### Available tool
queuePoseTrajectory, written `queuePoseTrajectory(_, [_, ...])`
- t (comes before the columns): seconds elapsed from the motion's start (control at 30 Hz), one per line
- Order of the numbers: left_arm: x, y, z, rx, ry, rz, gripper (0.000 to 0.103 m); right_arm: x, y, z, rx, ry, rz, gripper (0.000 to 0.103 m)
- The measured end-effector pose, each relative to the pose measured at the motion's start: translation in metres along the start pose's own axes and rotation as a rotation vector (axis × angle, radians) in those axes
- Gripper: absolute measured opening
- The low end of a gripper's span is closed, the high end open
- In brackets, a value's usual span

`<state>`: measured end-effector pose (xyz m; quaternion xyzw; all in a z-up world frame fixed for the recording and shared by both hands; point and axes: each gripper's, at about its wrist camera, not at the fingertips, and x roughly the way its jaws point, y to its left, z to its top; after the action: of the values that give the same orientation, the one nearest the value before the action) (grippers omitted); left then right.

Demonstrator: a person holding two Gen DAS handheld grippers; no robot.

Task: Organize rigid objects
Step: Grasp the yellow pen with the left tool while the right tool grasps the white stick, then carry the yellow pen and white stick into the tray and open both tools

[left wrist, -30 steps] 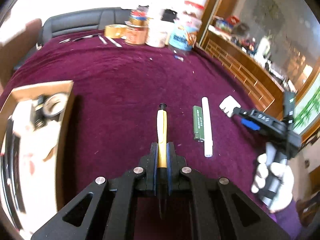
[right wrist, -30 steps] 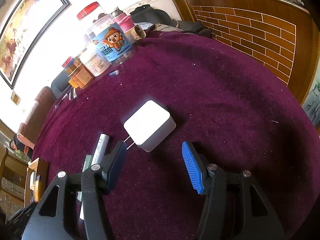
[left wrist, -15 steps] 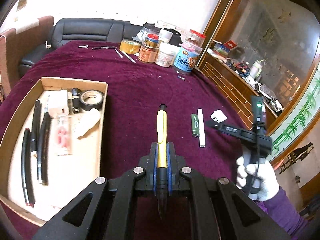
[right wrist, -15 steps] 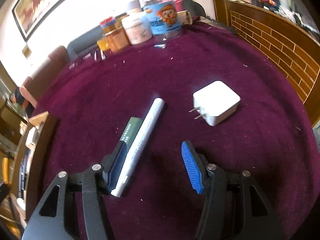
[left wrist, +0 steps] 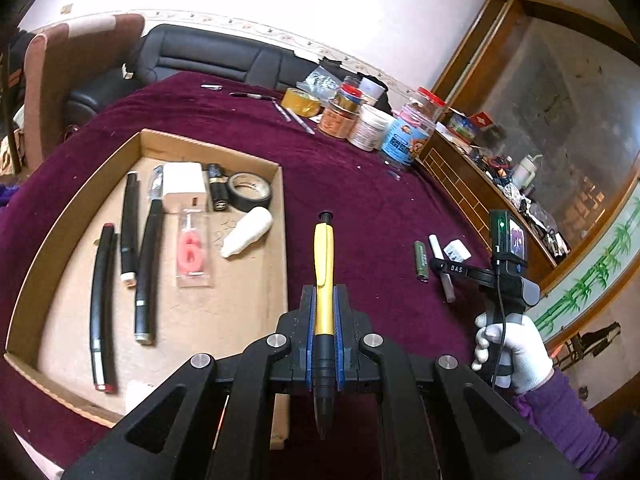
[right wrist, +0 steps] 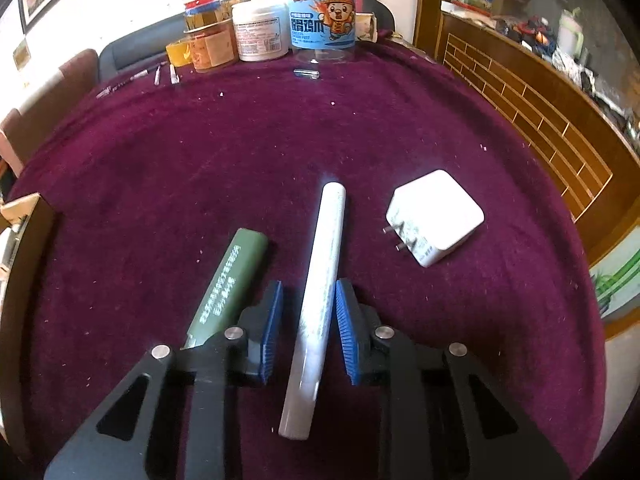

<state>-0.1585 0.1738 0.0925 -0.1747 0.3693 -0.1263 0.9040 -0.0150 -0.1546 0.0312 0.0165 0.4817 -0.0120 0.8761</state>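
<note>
Both tongs have shifted since a second ago: the left gripper point(left wrist: 323, 312) has swung toward the cardboard box point(left wrist: 282, 240), which now lies just to its left with its whole inside in view, and the right gripper point(right wrist: 308, 320) has left the white charger point(right wrist: 434, 218) and come over the white marker point(right wrist: 320, 292). Left tongs are pressed together on the yellow pen point(left wrist: 323, 264), which sticks out straight ahead between the blue pads, its black tip pointing back under the camera. Right tongs have just been closing and now stand narrow, with the marker lying lengthwise between them on the maroon tablecloth point(right wrist: 280, 140); the right pad looks to touch it, a slim gap shows at the left pad. A green lighter point(right wrist: 232, 280) lies just left of the right tongs, the charger ahead and to their right, prongs facing them. Jars point(right wrist: 320, 12) stand far ahead at the table edge
</note>
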Motion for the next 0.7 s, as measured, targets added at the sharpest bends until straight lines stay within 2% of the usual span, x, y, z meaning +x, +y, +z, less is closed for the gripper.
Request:
queuePoseTrajectory(0.07, [-0.004,0.004,-0.002,-0.006,-0.004,0.003,0.006,0.001,0.002,0.001,-0.009,-0.005,-0.015,0.024])
queuePoseTrajectory(0.13, [-0.010,0.011,-0.004,-0.013,-0.015,0.014,0.006,-0.001,0.004,-0.001,-0.017,-0.007,-0.008,0.012])
queuePoseTrajectory(0.2, [-0.015,0.016,-0.005,-0.019,-0.022,0.028,0.006,-0.005,-0.001,-0.004,0.000,-0.001,0.022,0.012])
queuePoseTrajectory(0.47, [-0.031,0.048,-0.004,-0.076,-0.050,0.072,0.006,-0.052,-0.021,-0.019,0.134,-0.024,0.292,0.012])
queuePoseTrajectory(0.7, [-0.038,0.081,-0.001,-0.140,-0.067,0.146,0.006,-0.085,0.024,-0.021,0.085,-0.022,0.508,0.012])
